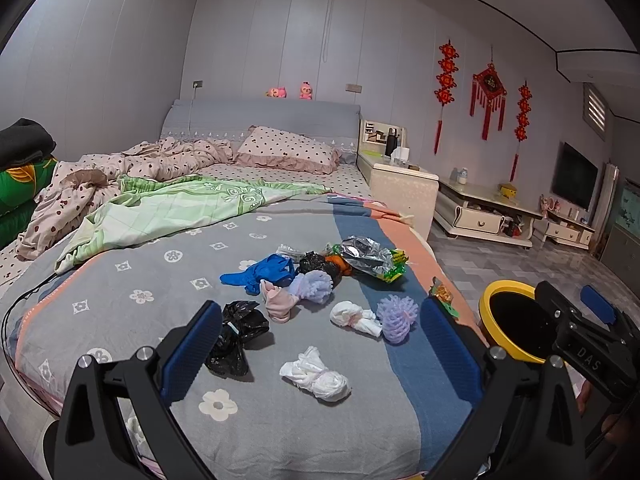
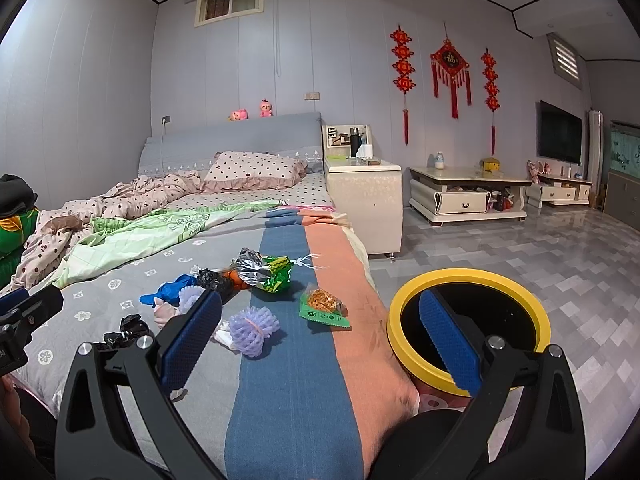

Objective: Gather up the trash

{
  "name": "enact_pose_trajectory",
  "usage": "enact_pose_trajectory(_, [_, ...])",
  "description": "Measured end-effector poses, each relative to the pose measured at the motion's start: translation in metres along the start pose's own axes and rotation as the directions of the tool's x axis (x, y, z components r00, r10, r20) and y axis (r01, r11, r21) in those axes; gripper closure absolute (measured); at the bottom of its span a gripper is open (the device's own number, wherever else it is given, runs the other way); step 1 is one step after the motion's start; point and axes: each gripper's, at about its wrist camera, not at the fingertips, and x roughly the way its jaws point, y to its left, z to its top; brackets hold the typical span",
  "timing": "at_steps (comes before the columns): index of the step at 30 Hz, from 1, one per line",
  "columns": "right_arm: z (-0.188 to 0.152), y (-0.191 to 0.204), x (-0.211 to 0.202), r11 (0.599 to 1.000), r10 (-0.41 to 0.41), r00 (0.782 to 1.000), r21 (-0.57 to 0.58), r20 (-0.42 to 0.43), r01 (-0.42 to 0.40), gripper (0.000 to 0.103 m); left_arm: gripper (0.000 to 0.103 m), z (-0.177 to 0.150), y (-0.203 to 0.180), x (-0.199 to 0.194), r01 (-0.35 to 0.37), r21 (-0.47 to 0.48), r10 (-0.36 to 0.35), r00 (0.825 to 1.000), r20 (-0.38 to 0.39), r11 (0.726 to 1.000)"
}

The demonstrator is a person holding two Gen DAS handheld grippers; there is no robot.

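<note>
On the grey flowered bedspread point(image 1: 132, 280), all the litter lies to the left of the yellow-rimmed bin point(image 2: 468, 280), which stands on the floor against the bed's salmon edge. Farthest from the bin is a crumpled black bag point(image 1: 236, 336), then a blue glove point(image 1: 256, 274) with a pink rag point(image 1: 280, 300) just beside it. Nearer the bin come a knotted white wad point(image 1: 316, 376), a second white wad point(image 1: 354, 316), and a lilac foam net point(image 1: 396, 316) touching it. Behind them, towards the headboard from the bin, sits a silver and green snack wrapper point(image 1: 368, 260) next to a dark bag and something orange. Closest to the bin is a small green snack packet point(image 2: 324, 308) on the blue stripe.

Both claws are spread wide and hold nothing. The left gripper point(image 1: 316, 352) hangs over the white wads. The right gripper point(image 2: 320, 340) hangs above the bed edge, with one pad over the bedspread and the other over the bin's mouth.

Nothing seems collected yet; the bin's inside looks dark and I cannot tell if it holds anything.

Several things could go wrong from here. The pieces are soft, light and crowded, so closing on one may pinch a neighbour or the bedspread with it. The foil wrapper and plastic bags may slip between the pads. Since the bin stands low beside the mattress, a release too near the bed side of it could drop litter on the floor or back on the cloth. The two grippers are near each other and could collide if both reach for the middle.
</note>
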Motion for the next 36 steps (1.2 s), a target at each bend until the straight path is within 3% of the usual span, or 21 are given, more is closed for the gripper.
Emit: enact_pose_trajectory(36, [-0.012,-0.004,0.008,1.0,-0.003,1.0,0.004,-0.017,0.003,0.008,0.007,-0.011,0.001,0.01,0.009,-0.004,-0.009,1.0,-0.012,1.0])
